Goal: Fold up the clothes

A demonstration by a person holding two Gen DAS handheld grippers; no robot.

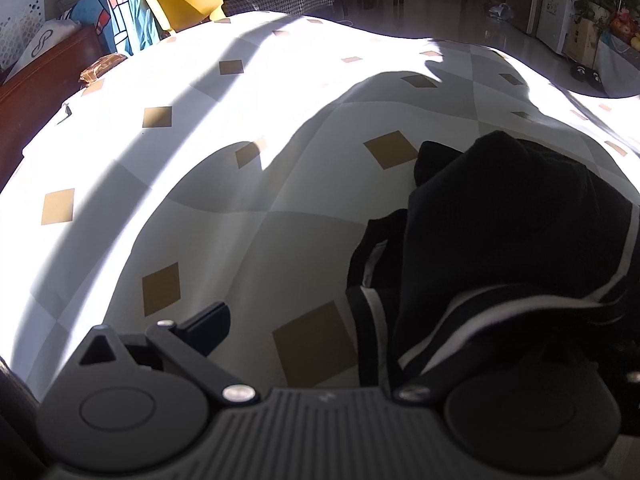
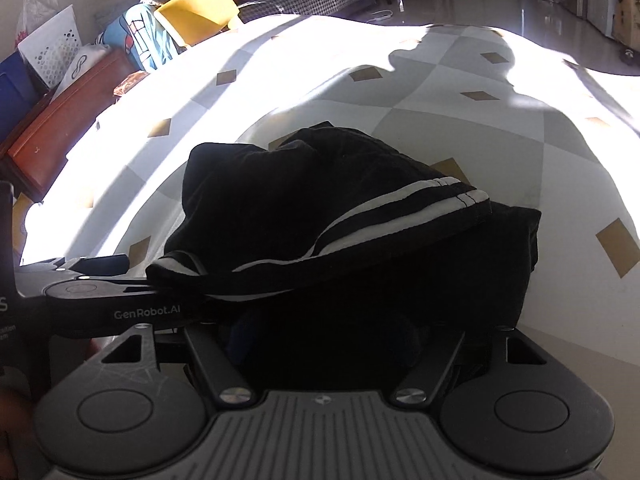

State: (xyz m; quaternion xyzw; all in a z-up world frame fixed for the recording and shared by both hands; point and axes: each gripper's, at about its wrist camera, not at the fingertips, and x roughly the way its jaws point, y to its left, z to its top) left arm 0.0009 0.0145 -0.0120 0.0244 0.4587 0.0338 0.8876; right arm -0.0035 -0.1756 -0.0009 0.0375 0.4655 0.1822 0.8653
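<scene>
Fig.: I see black white-striped shorts point(image 2: 340, 216) bunched on checked tablecloth point(image 1: 248, 152); R gripper point(image 2: 324, 344) wide open w/ cloth between fingers, L gripper point(image 1: 344, 320) state unclear, fabric-covered.

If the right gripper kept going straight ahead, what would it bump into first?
Most likely the black garment. The right gripper points right into that bunched-up pile, which already fills the space between its open jaws. Behind it is the checked tablecloth. How close the cloth sits to the fingers is hard to judge.
</scene>
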